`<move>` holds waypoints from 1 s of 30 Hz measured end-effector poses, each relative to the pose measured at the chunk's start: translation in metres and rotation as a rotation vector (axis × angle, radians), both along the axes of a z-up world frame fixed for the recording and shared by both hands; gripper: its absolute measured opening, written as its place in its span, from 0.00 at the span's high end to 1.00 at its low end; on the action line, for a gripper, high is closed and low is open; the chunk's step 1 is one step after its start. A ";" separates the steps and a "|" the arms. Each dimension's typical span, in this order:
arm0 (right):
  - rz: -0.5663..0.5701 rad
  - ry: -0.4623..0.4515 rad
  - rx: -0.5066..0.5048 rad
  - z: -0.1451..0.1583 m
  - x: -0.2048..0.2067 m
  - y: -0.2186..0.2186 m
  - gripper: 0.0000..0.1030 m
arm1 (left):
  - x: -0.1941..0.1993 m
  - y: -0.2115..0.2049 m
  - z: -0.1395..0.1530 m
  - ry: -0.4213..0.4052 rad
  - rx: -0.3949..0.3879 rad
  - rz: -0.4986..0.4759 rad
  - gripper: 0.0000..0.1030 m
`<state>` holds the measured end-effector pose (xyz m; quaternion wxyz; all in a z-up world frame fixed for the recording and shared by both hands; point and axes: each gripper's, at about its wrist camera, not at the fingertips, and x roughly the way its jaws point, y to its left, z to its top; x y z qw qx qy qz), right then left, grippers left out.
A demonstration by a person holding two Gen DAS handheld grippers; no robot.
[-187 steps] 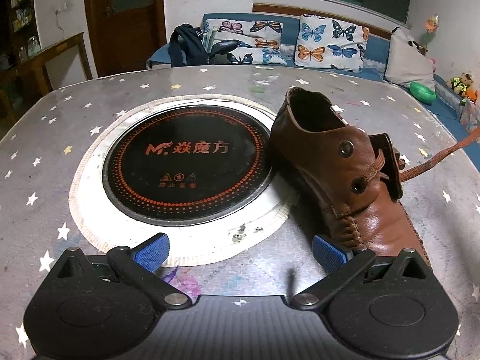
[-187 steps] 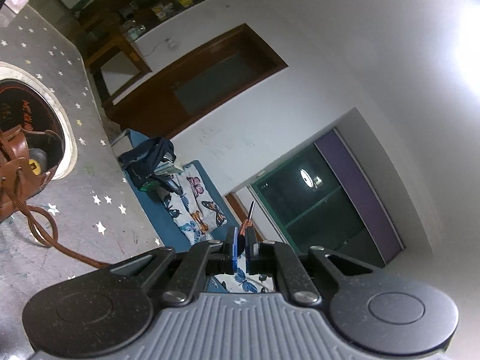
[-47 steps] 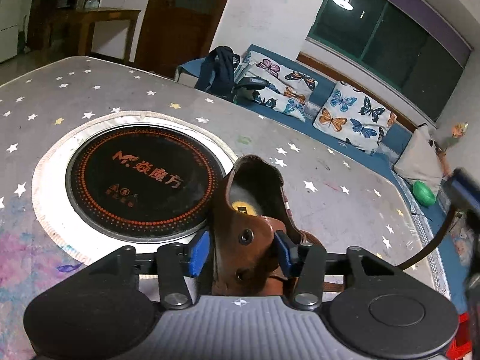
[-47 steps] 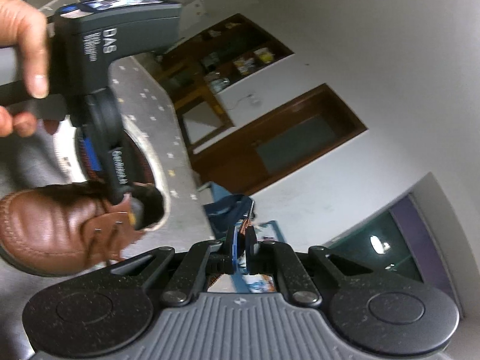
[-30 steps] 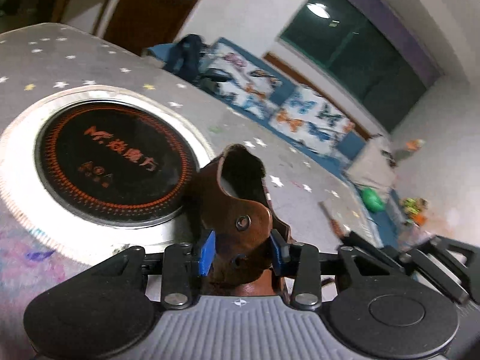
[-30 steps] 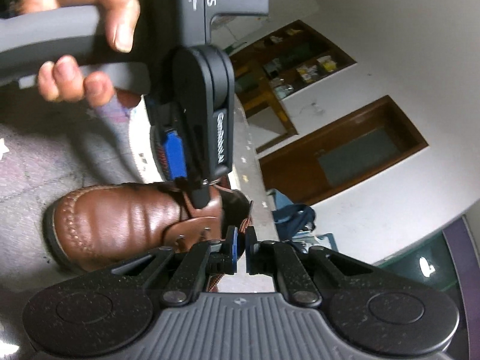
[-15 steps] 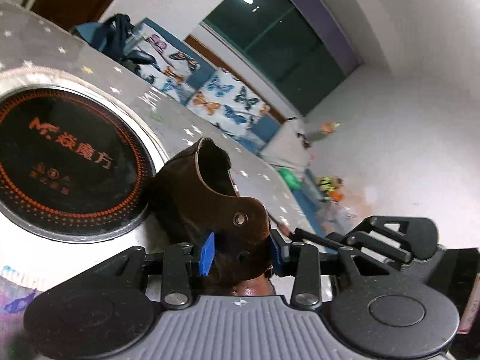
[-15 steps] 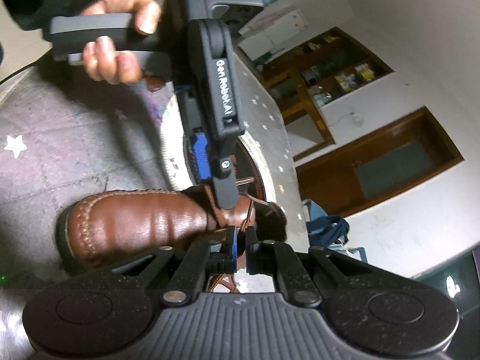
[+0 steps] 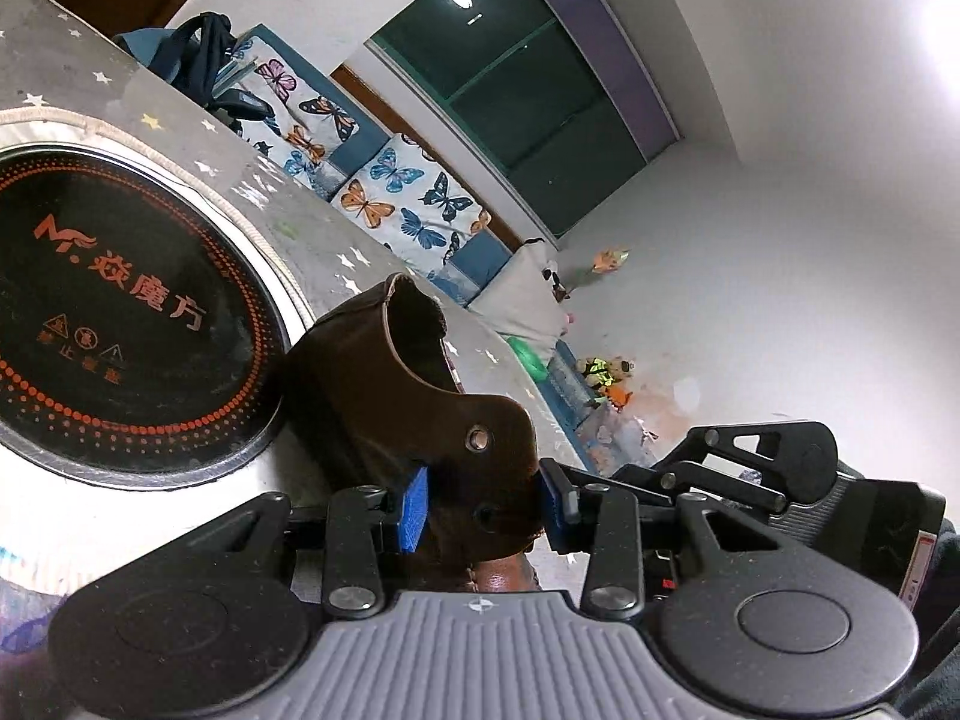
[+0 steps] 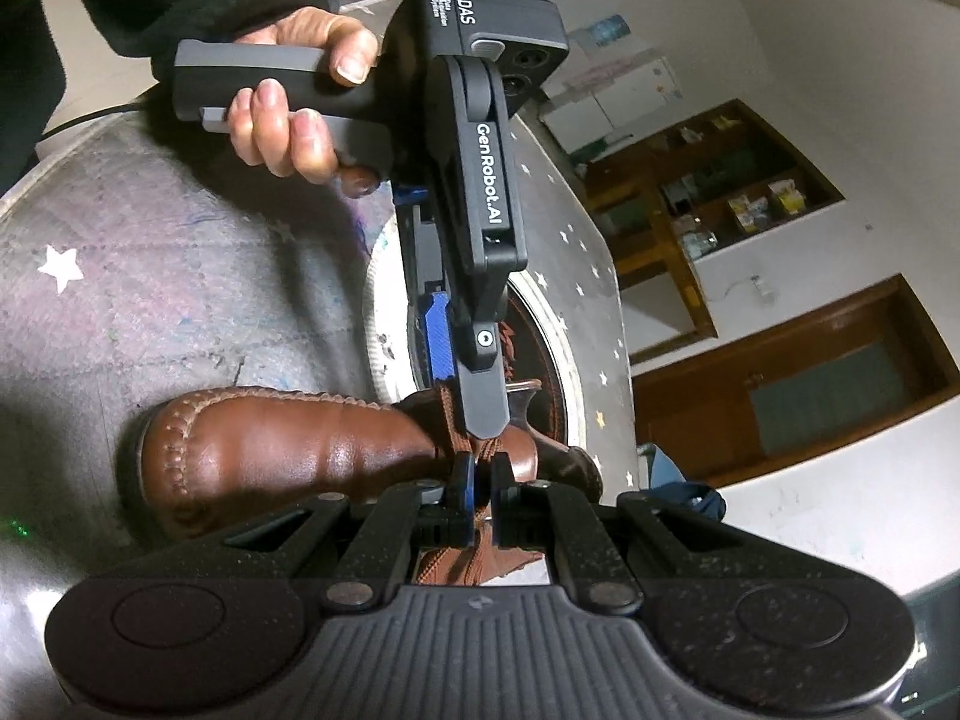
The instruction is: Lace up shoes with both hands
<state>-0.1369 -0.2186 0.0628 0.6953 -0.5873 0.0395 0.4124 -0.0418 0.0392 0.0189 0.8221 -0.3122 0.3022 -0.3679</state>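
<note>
Right now I have the left gripper (image 9: 483, 501) clamped across the brown shoe (image 10: 288, 450), its blue pads pressing the eyelet flaps from either side, just behind the toe. The shoe lies on the worktop (image 10: 150, 276), its heel end against the rim of the black round hob (image 9: 120, 324) set into the surface. My right gripper (image 10: 478, 498) is pressed together on the brown lace (image 10: 474, 456), pinching it just beside the shoe's tongue, with the left tool's finger directly above it.

My worries from here: the lace is thin and the right pinch is at the very pad tips, so I judge that a sideways pull could slide it out, and I would have to fish for it again. The two tools are almost touching over the shoe's throat; any tilt of the left one could knock the right finger or cover the eyelet (image 9: 478, 438) I need. The left clamp also squeezes the flaps together, which may narrow the opening and make threading harder. If I pull the lace hard, the shoe could twist in that hold or skid toward the hob.
</note>
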 end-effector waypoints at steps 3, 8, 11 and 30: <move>0.017 0.000 -0.008 -0.002 0.003 0.001 0.96 | 0.000 0.001 0.000 0.000 -0.004 -0.003 0.60; 0.047 0.006 -0.022 -0.004 0.008 0.002 0.96 | 0.001 0.002 -0.001 -0.002 -0.004 -0.003 0.60; 0.069 0.002 -0.021 -0.005 0.011 0.003 0.96 | 0.001 0.002 -0.003 0.000 -0.007 0.000 0.60; 0.177 -0.078 -0.036 -0.022 0.017 0.004 0.96 | -0.008 0.008 0.004 -0.040 -0.019 0.004 0.61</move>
